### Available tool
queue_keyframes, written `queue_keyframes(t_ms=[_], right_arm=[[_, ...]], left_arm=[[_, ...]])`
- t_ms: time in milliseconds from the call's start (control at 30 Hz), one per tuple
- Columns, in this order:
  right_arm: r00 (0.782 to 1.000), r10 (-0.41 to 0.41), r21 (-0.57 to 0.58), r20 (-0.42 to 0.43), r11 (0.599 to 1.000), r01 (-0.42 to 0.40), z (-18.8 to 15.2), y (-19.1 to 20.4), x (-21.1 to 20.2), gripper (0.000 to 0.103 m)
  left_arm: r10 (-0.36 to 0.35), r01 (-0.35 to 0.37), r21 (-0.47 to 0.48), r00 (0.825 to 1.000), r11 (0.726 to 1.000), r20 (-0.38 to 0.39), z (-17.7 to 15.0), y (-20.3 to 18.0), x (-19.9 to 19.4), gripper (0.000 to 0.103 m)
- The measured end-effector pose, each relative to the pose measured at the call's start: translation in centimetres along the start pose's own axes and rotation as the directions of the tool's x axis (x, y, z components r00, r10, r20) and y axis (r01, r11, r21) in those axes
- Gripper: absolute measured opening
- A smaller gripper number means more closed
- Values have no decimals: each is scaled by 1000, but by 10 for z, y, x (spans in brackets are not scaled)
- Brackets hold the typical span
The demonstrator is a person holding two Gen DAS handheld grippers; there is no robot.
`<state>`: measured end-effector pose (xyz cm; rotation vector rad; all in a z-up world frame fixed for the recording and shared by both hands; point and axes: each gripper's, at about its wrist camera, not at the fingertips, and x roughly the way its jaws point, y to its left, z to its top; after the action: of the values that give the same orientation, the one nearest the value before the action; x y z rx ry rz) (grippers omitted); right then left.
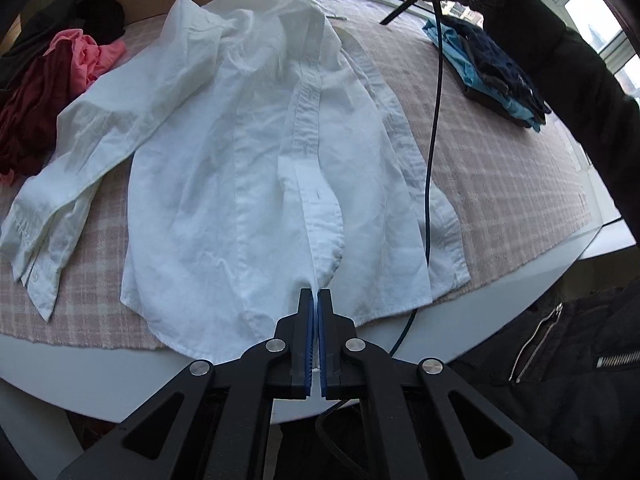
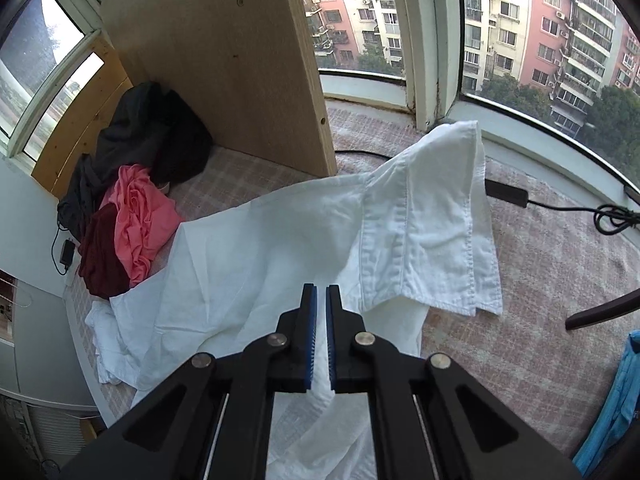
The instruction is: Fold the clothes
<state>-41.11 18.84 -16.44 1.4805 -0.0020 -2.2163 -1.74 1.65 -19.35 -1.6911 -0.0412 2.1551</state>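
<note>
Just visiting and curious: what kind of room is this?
Probably a flat's bay-window nook, high up: curved windows facing apartment blocks, and a white shirt spread on a checked cloth beside piled clothes.

White button-up shirt (image 1: 240, 152) spread front-up on pink plaid cloth; collar (image 2: 432, 224) lifted

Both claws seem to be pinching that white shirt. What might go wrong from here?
The left claw grips only a thin bit of the white shirt at its hem, so the cloth could slip out. The dark cable hangs across the shirt and might snag it. The loose sleeve could drag toward the pink garment.
</note>
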Motion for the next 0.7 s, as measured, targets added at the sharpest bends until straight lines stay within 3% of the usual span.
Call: queue_keyframes(t_ms=[100, 233, 367, 400, 500, 600, 700], right_arm=[[997, -72, -14, 25, 997, 72, 9, -2, -1, 5], [994, -53, -83, -100, 996, 45, -17, 7, 7, 10], [987, 38, -118, -153, 991, -57, -69, 17, -4, 44], [987, 40, -105, -155, 993, -57, -73, 13, -4, 48], [989, -26, -106, -146, 994, 10, -76, 5, 5, 48], [989, -21, -85, -147, 996, 9, -63, -1, 28, 48], [978, -86, -120, -191, 991, 64, -55, 0, 60, 48]], left_arm=[[-25, 25, 31, 1000, 999, 4, 13, -2, 6, 1], [-37, 38, 24, 999, 999, -35, 6, 2, 14, 1], [-52, 53, 38, 998, 998, -30, -4, 4, 3, 1], [-47, 48, 37, 998, 998, -28, -5, 6, 0, 1], [-28, 28, 21, 999, 999, -24, -5, 13, -5, 1], [-8, 8, 8, 1000, 1000, -28, -3, 17, -5, 1], [32, -32, 17, 999, 999, -41, -1, 17, -1, 1]])
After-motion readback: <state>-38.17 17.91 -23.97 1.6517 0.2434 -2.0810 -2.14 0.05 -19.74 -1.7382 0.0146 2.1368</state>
